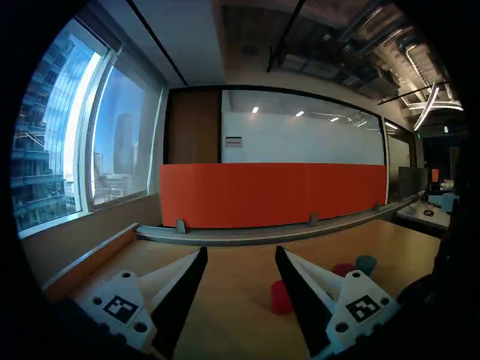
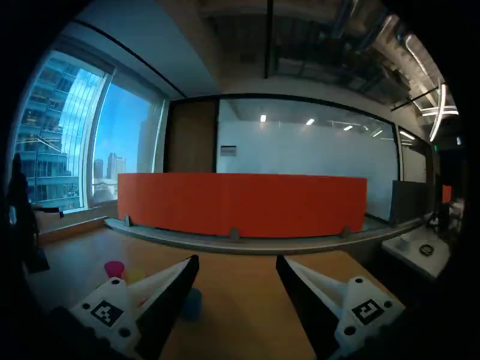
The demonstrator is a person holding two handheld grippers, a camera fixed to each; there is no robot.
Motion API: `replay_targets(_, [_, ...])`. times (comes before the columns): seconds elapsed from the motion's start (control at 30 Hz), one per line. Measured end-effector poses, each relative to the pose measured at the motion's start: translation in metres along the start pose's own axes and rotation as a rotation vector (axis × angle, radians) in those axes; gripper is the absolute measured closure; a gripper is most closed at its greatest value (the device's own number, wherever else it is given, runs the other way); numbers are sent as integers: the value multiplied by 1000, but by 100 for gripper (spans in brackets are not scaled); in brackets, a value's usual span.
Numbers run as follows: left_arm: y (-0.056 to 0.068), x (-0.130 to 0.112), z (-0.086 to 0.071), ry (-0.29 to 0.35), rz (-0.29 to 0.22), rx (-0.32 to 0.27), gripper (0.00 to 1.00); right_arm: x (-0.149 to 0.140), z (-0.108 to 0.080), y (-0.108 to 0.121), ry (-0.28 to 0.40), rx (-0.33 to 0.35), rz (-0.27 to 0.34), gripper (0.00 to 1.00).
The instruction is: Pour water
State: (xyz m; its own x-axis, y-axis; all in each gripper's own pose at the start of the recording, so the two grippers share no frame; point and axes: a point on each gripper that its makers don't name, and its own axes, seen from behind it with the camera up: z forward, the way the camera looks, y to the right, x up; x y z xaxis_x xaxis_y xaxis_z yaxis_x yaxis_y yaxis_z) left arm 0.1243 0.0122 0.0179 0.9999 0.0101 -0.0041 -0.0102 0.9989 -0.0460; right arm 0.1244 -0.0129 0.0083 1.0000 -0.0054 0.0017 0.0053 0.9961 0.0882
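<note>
A red cup [image 1: 280, 297] stands upright on the wooden table [image 1: 240, 288] by the spread left gripper [image 1: 241, 252], a teal cup [image 1: 365, 264] farther right, contents hidden; the right gripper [image 2: 237, 260], likewise spread, holds nothing beside a blue cup [image 2: 192, 303].

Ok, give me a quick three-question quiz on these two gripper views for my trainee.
1. True or false: the left gripper is shut on the red cup.
2. Which cup peeks out beside a finger of the right gripper? A. blue cup B. white cup C. black cup
3. Fill in: the divider panel along the far edge of the wooden table is ____ in colour.

Key: 1 false, its jaws are open and empty; 2 A; 3 orange.
</note>
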Motion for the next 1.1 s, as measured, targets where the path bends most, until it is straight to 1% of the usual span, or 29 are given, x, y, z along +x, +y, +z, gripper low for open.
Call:
replay_targets(0.1, [-3,17,2,-7,-10,5,17,20,1,0,11,8,0,1])
replay_targets(0.2, [-2,36,4,-4,-17,-5,17,35,2,1,13,13,2,1])
replay_targets(0.27, [1,47,6,1,-18,-18,17,41,4,2,7,13,4,1])
replay_targets(0.5, [13,73,9,13,-13,-65,17,45,7,-2,-16,38,20,1])
replay_targets(0.67, [18,76,9,11,-4,-92,17,44,8,-6,-23,64,31,1])
replay_targets(0.8, [24,74,8,2,5,-122,17,41,9,-10,-33,93,23,1])
replay_targets(0.9, [32,72,7,1,8,-158,17,41,9,-15,-38,124,13,1])
replay_targets(1.1, [51,71,2,2,12,-251,17,40,8,-27,-50,202,0,1])
